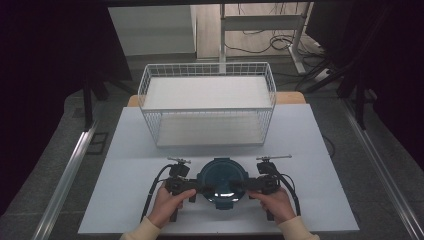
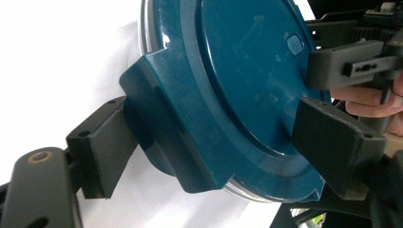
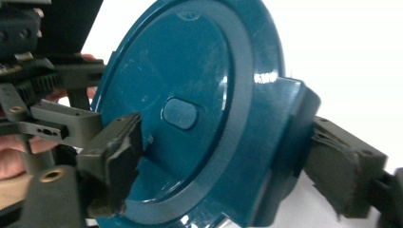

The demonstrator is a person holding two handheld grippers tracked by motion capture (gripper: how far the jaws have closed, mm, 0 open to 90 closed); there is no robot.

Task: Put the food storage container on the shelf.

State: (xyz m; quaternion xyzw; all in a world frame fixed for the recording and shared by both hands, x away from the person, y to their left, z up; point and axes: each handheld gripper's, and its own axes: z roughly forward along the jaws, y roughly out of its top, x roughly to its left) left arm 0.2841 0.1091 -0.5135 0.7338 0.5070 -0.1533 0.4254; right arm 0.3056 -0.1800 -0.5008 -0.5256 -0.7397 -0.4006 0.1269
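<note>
A round container with a dark teal lid point(image 1: 222, 179) sits on the white table near its front edge. The lid point(image 2: 247, 71) has a fold-down latch flap point(image 2: 166, 133) on each side. My left gripper point(image 1: 202, 188) comes in from the lid's left. One pad lies against the outside of that flap and the other on the lid's top point(image 2: 216, 142). My right gripper point(image 1: 239, 187) mirrors it, clamped over the right flap point(image 3: 290, 142) and the lid top point(image 3: 230, 156). Each gripper view also shows the other gripper across the lid.
A white wire basket point(image 1: 207, 65) stands behind the container, across the middle of the table point(image 1: 300, 150). Both forearms enter from the bottom edge. Metal rails run along the floor on both sides, and desk legs and cables lie beyond the table.
</note>
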